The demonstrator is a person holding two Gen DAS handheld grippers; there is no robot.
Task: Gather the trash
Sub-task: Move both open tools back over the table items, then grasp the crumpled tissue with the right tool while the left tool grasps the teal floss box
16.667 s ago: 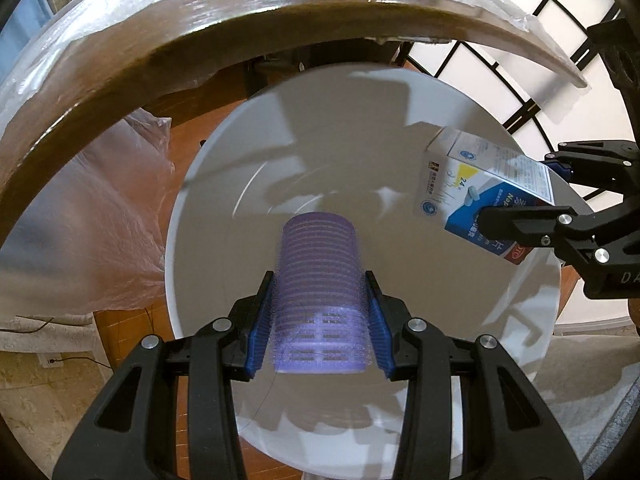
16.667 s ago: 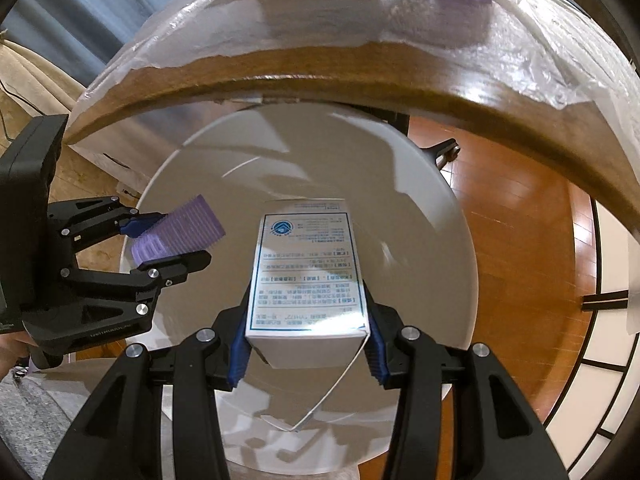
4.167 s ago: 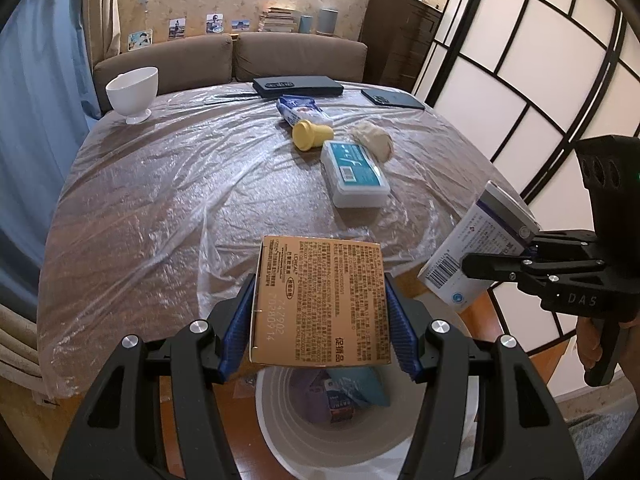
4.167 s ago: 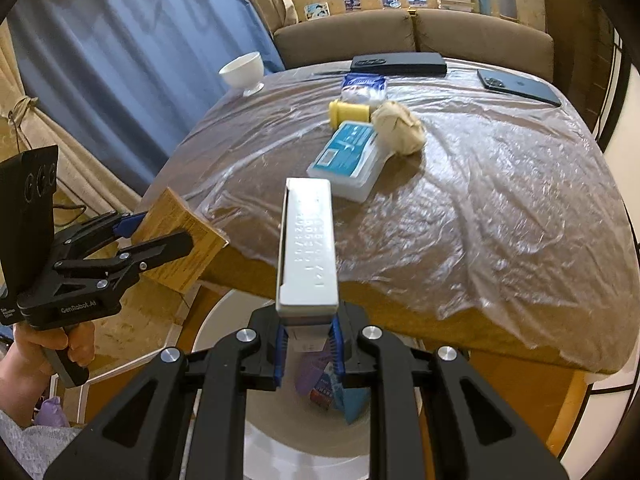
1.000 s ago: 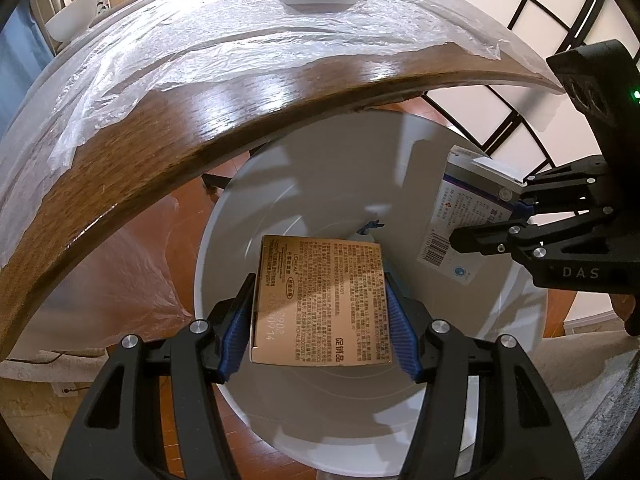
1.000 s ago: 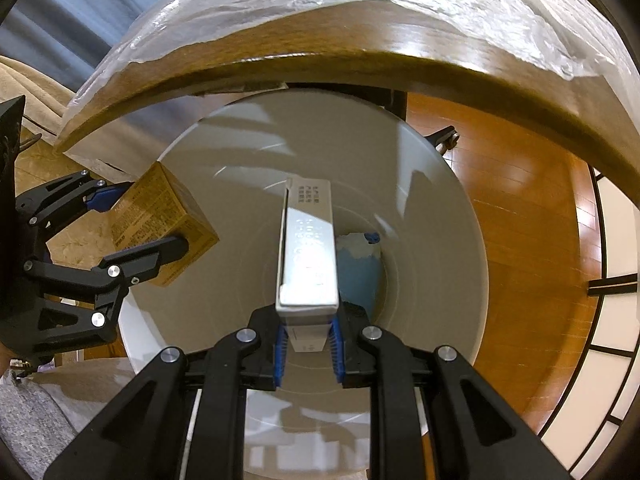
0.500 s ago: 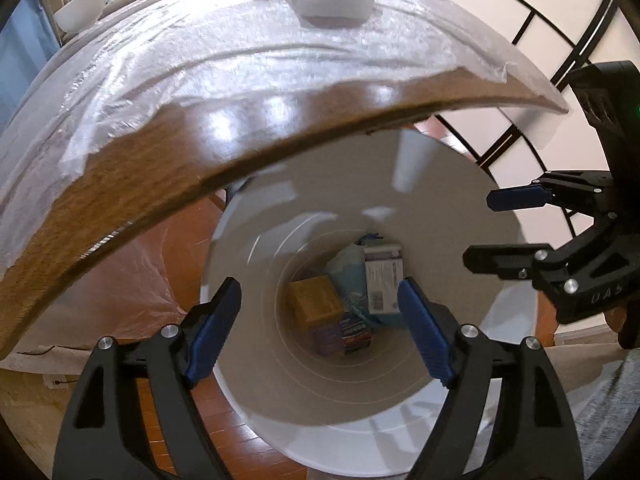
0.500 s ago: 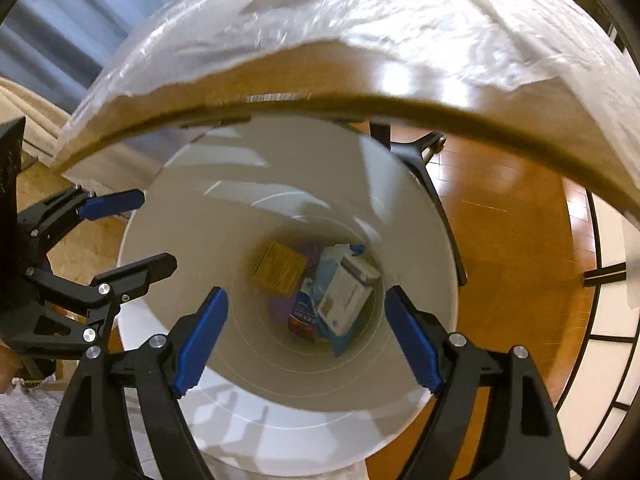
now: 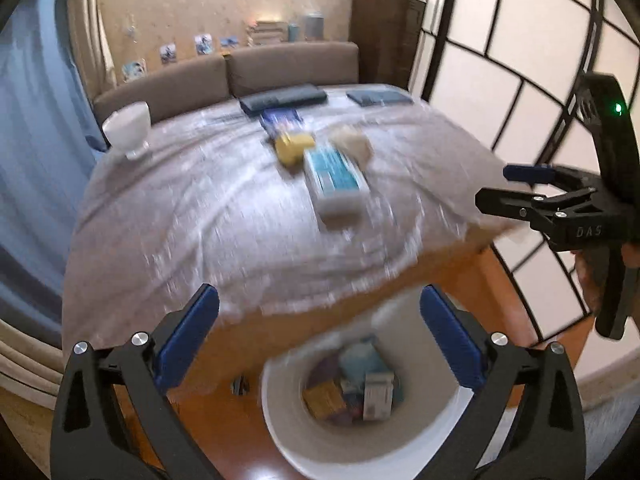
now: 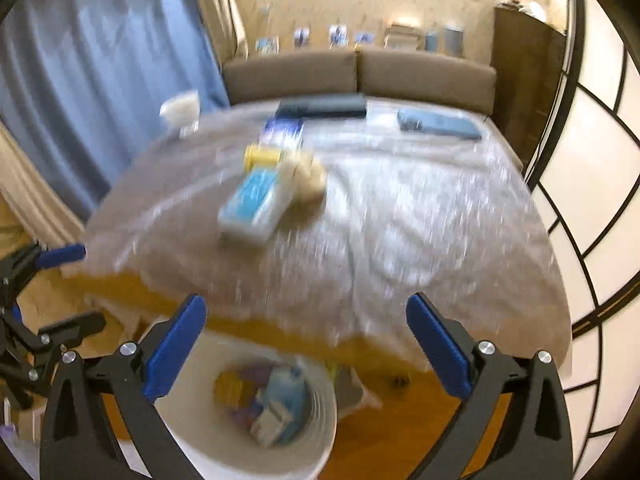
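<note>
— On the far left of the table, what stands there?

— White bowl, alone near the back corner, on the plastic sheet covering the top. Both views are blurred, so fine detail is lost.

— And toward the middle?

— A cluster: blue packet at the back, yellow bottle just in front of it, then a white box with a blue label, and a crumpled beige wad touching the box on its right. Behind them lie a dark flat case and, further right, a blue phone.

— Where is the trash?

— In the white bin on the wooden floor, below the near table edge. A tan carton lies left in it, a white carton right, with purple and light-blue items around them.

— The grippers?

— Left gripper is spread wide with nothing between its blue pads, hanging above the bin. Right gripper is likewise released and empty; from the left camera it shows at the right, beside the table's edge, with fingers parted.
</note>
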